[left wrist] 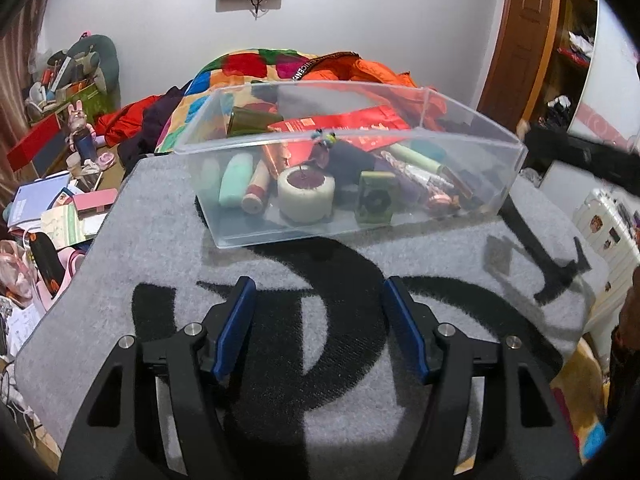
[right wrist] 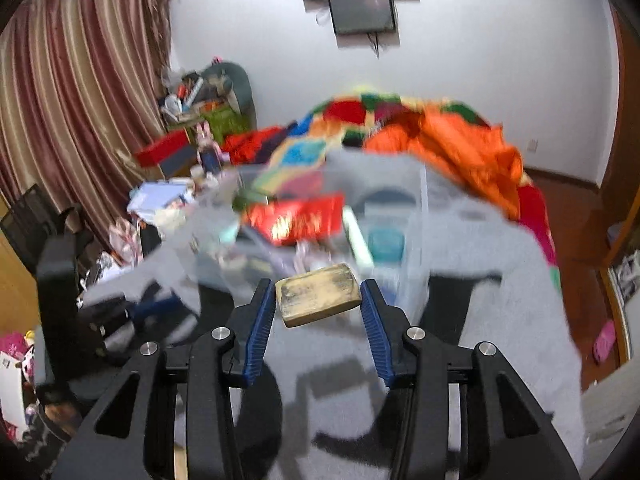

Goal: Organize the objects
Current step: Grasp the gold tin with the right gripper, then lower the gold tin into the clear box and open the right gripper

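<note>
Support surface: grey cloth (left wrist: 160,216) with large black lettering (left wrist: 320,312), spread flat. Directly on it, toward the far edge: one clear plastic box (left wrist: 508,184), open-topped, holding small items. Near part of cloth bare. Far behind the box: heaped multicoloured blanket (left wrist: 248,64) and orange fabric (left wrist: 372,68). Right wrist view blurred; same cloth (right wrist: 500,300) and box (right wrist: 416,208) discernible.

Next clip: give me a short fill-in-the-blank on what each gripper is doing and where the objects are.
1. The right gripper is shut on a tan ____.
2. The left gripper is open and holds ____.
3. The white candle sits inside the clear ____.
4. The bin rests on a ____ blanket.

Missing words: block; nothing; bin; grey
</note>
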Demonstrator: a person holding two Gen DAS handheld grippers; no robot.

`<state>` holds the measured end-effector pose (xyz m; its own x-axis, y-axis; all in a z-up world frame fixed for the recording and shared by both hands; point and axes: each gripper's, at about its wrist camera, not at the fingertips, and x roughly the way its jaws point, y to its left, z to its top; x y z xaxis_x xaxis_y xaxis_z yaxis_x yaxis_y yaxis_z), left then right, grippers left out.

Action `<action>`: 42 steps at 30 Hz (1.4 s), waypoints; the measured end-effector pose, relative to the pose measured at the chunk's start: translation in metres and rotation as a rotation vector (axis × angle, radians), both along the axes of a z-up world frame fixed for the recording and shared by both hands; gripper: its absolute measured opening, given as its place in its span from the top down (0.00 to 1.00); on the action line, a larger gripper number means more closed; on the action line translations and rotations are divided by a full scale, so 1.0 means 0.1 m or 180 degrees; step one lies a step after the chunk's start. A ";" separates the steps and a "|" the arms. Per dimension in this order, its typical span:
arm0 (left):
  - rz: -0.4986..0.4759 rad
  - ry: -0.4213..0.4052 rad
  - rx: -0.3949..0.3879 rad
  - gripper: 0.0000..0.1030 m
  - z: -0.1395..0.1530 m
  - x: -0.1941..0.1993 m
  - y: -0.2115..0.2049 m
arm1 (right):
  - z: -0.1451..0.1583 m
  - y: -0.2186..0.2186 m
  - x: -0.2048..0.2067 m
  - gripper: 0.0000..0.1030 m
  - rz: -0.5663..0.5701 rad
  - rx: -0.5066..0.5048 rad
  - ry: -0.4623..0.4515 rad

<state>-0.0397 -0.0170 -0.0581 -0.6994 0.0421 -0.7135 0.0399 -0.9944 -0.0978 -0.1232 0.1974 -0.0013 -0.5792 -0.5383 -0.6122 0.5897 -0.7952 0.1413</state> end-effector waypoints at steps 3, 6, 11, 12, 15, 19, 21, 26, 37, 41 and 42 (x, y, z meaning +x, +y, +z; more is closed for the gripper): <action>0.0055 0.0138 -0.0014 0.36 0.11 0.05 -0.03 | 0.12 -0.11 -0.10 0.61 -0.0091 0.0071 0.0147; 0.0104 0.0283 -0.0068 0.36 0.23 0.10 -0.05 | 0.14 -0.23 -0.22 0.61 -0.0150 0.0126 0.0164; 0.0136 0.0432 -0.0060 0.36 0.39 0.15 -0.09 | 0.00 -0.37 -0.46 0.61 -0.0272 0.0237 0.0033; 0.0147 0.0459 -0.0068 0.34 0.42 0.15 -0.08 | -0.03 -0.37 -0.49 0.61 -0.0285 0.0251 0.0009; 0.0178 0.0518 -0.0101 0.30 0.45 0.14 -0.07 | -0.11 -0.40 -0.53 0.60 -0.0278 0.0292 -0.0065; 0.0184 0.0566 -0.0086 0.30 0.51 0.14 -0.07 | -0.16 -0.42 -0.52 0.59 -0.0227 0.0366 -0.0073; 0.0177 0.0589 -0.0065 0.30 0.54 0.14 -0.06 | -0.14 -0.41 -0.50 0.56 -0.0198 0.0362 -0.0048; 0.0161 0.0653 -0.0040 0.29 0.64 0.15 -0.05 | -0.07 -0.35 -0.44 0.54 -0.0158 0.0313 -0.0008; 0.0115 0.0977 -0.0012 0.11 0.98 0.26 0.04 | 0.23 -0.13 0.01 0.40 -0.0017 0.0046 0.0251; 0.0092 0.0980 0.0043 0.08 1.01 0.31 0.05 | 0.28 -0.04 0.20 0.33 -0.0059 0.0018 0.0371; 0.0092 0.0972 0.0054 0.07 1.00 0.32 0.05 | 0.28 -0.02 0.24 0.33 -0.0068 0.0013 0.0376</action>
<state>-0.0080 -0.0117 0.0423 -0.8825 0.0293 -0.4693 0.0343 -0.9914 -0.1264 -0.0994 0.1951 0.0263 -0.6589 -0.5226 -0.5411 0.5849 -0.8082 0.0684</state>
